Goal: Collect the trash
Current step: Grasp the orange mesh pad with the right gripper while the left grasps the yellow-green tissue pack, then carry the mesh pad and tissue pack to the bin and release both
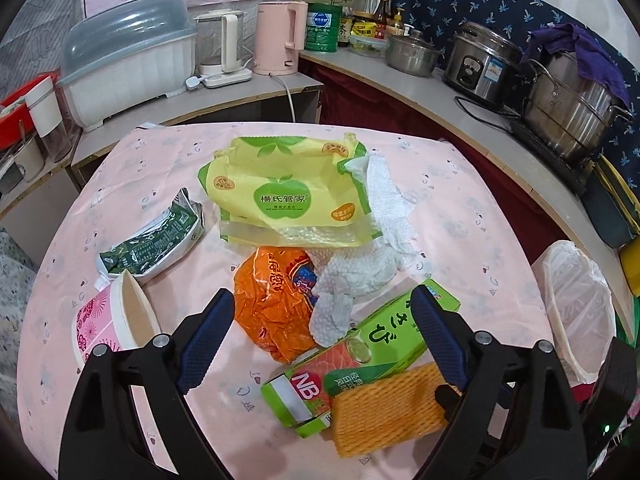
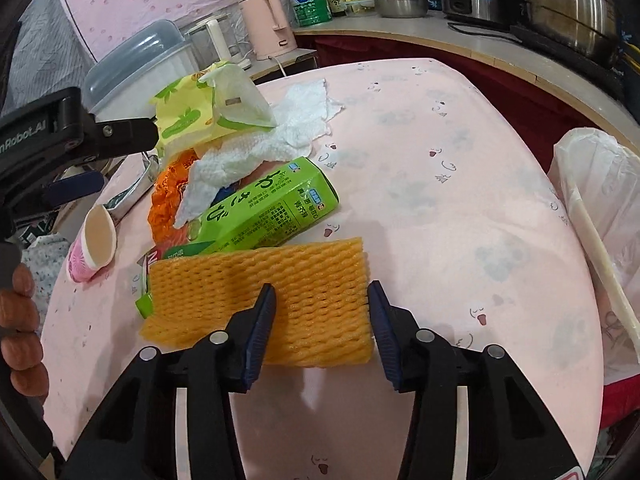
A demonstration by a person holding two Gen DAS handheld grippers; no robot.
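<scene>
An orange foam net (image 2: 312, 280) lies flat on the pink table, and my right gripper (image 2: 320, 286) straddles its right part. The jaws stand half apart, and the net does not look squeezed. Behind it lies a green box (image 2: 264, 208) under a white paper towel (image 2: 256, 148). My left gripper (image 1: 322, 294) hangs wide open above an orange wrapper (image 1: 268, 304), the towel (image 1: 360, 272) and the green box (image 1: 360, 356), holding nothing. A yellow-green tissue pack (image 1: 280, 192), a crushed green carton (image 1: 152, 240) and a tipped pink paper cup (image 1: 108, 320) lie nearby.
A bin lined with a white bag (image 1: 576, 304) stands off the table's right edge. Counters behind carry a dish-rack cover (image 1: 128, 60), kettles (image 1: 280, 36) and steel pots (image 1: 568, 112). A person's hand (image 2: 20, 320) grips the left tool.
</scene>
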